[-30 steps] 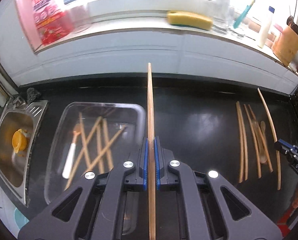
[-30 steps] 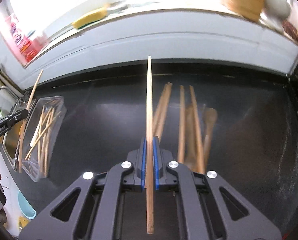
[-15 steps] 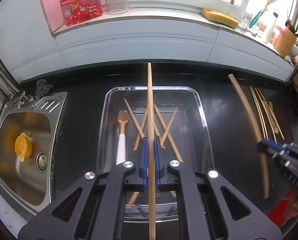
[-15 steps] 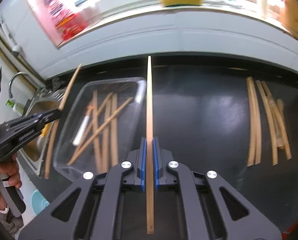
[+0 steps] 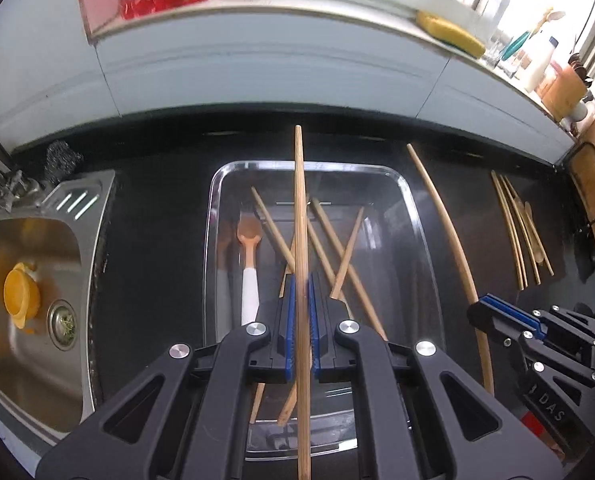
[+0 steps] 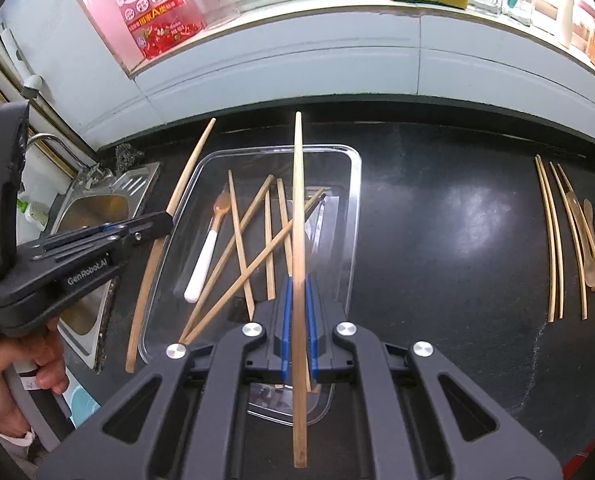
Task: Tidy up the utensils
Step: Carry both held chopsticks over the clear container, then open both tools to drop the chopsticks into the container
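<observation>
Black counter [image 6: 437, 240], steel sink [image 5: 29, 264] probably wet, each tool [image 5: 302, 312] [image 6: 297, 312] clamping one chopstick [image 5: 300, 216] [image 6: 297, 200] over clear tray [image 6: 353, 184]

Blown-out window glare, fisheye-bent edges, glossy countertop [image 6: 457, 240] sheen

Tan chopsticks [image 6: 253, 240], clear tray [image 6: 355, 184], black counter [image 6: 437, 248], seemingly orange-bowled spoon [image 6: 207, 248].

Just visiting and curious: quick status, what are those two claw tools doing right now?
Left gripper jaws shut on a chopstick. Right gripper jaws shut on another chopstick. Both over the clear tray. Nothing blocking the drop.
</observation>
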Demonstrator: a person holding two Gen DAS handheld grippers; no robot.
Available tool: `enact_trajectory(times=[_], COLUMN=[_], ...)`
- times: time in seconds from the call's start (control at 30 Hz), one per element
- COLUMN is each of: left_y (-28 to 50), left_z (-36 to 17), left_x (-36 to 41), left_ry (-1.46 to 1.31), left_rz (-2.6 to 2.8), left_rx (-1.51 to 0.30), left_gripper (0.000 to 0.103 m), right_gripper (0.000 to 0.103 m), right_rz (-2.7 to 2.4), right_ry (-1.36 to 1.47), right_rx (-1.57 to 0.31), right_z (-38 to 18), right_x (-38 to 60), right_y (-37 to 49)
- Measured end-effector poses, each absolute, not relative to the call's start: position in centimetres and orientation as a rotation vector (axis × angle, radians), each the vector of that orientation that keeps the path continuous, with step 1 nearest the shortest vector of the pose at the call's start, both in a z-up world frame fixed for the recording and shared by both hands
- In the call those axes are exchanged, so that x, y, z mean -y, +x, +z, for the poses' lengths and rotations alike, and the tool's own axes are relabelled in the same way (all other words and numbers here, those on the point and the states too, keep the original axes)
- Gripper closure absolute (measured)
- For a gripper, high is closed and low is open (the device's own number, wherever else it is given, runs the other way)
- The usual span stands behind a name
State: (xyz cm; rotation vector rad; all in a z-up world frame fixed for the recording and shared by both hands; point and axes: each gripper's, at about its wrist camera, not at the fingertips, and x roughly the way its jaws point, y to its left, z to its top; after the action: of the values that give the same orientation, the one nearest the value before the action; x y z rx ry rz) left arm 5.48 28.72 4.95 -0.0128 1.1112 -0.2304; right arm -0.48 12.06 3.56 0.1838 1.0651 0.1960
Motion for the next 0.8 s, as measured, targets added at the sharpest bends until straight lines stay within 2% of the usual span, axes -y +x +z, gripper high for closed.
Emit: enact_trajectory(times=[0.63, 0.67, 0.7, 0.73, 0.77, 0.8], left_y=[6.8, 7.0, 7.1, 7.2, 7.2, 7.4], left_z=[2.9, 3.0, 3.2, 3.6, 4.3, 4.9], left_x=[-30.6, -30.7, -30.6, -30.9, -31.2, -31.4], left_ry=[-0.02, -0.009, -0.004, -0.011, -0.018, -0.02], left_rz=[-0.209, -0.187, -0.179, -0.166, -0.146, -0.132], left_rx=[-1.137, -1.132, -1.135, -1.118, -1.085, -1.071], left_gripper=[0.097, 0.086, 0.043, 0.015, 0.006, 0.006], right_gripper=[0.095, 0.095, 0.086, 0.036, 0.01, 0.007], right_rz=[0.156, 0.156, 0.154, 0.143, 0.119, 0.088], right_ry=[0.113, 0.102, 0.093, 0.072, 0.05, 0.031], right_rx=[-1.111, -1.106, -1.1, -1.09, -1.059, -1.006], right_z=[1.7, 1.6, 1.7, 1.8, 2.2, 2.7], right_x=[-15.0, -15.0, -15.0, -14.9, -14.6, -14.2], right_y=[1.9, 2.0, 2.0, 2.0, 1.8, 1.4])
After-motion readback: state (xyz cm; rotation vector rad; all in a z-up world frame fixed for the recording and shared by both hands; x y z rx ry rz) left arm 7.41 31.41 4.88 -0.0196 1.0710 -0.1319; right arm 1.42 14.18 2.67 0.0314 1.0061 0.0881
